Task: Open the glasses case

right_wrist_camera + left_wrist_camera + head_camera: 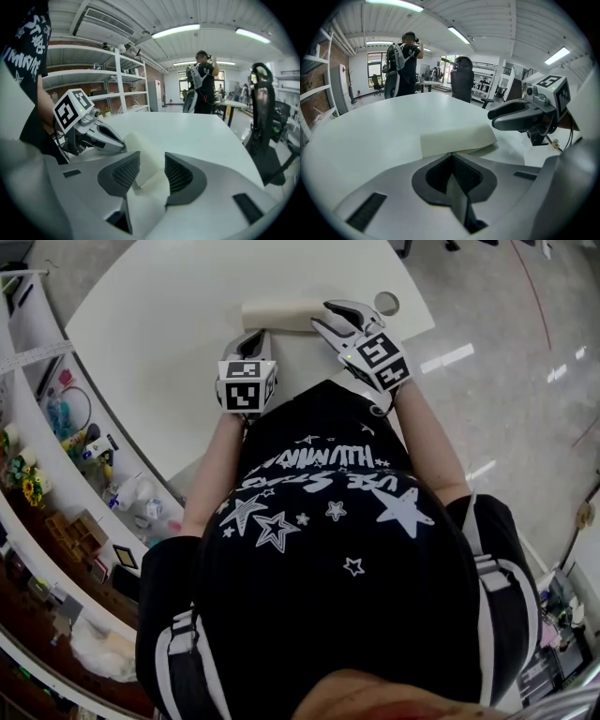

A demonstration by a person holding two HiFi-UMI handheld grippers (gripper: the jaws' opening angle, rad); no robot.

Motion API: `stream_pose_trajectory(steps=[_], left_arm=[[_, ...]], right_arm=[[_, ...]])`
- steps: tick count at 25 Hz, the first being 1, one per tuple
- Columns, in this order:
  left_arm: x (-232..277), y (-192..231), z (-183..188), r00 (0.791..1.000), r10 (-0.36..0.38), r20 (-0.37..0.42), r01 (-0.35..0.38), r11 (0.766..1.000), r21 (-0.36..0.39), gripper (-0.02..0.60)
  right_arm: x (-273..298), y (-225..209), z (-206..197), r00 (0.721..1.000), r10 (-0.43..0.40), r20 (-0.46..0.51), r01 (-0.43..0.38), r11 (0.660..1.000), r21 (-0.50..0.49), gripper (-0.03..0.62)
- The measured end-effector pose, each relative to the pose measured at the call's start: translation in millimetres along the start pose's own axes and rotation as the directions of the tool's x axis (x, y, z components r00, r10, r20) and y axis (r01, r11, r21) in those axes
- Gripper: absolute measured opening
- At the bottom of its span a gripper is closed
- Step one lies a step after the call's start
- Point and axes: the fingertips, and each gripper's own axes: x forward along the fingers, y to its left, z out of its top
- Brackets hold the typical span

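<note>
A cream glasses case (281,315) lies closed on the white table (169,324), lengthwise across the far side of the person's reach. The left gripper (452,157) has its jaws pressed together with nothing between them, and their tip sits just at the near long edge of the case, toward its left half. The right gripper (151,157) comes in at the case's right end with its jaws standing apart; the end of the case shows in the gap between the ribbed pads (126,171), and neither pad plainly presses on it. A small round thing (386,303) rests near the table's edge, just beyond the right gripper. Across the room a person (405,61) stands behind the table
</note>
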Motion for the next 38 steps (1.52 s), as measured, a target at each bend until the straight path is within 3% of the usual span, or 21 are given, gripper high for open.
stream_pose_trajectory(steps=[5, 12, 18, 24, 38], left_arm=[[1, 0, 0, 1.0, 0.0, 0.001, 0.0, 1.0, -0.024, 0.012], [0, -1, 1, 1.0, -0.004, 0.003, 0.004, 0.999, -0.051, 0.012], [0, 1, 3, 1.0, -0.011, 0.017, 0.012, 0.997, -0.072, 0.012], [-1, 1, 1, 1.0, -0.018, 0.022, 0.019, 0.996, -0.082, 0.012], [-1, 2, 2, 1.0, -0.022, 0.019, 0.023, 0.996, -0.082, 0.012]], right_arm=[[13, 12, -8, 0.995, 0.058, -0.079, -0.071, 0.982, -0.172, 0.264], [26, 16, -17, 0.988, 0.051, -0.145, -0.1, 0.929, -0.356, 0.273], [33, 14, -24, 0.985, -0.002, -0.175, -0.085, 0.869, -0.487, 0.273], [34, 15, -26, 0.98, -0.018, -0.199, -0.083, 0.866, -0.492, 0.279], [35, 12, -23, 0.951, 0.064, -0.302, -0.184, 0.903, -0.387, 0.279]])
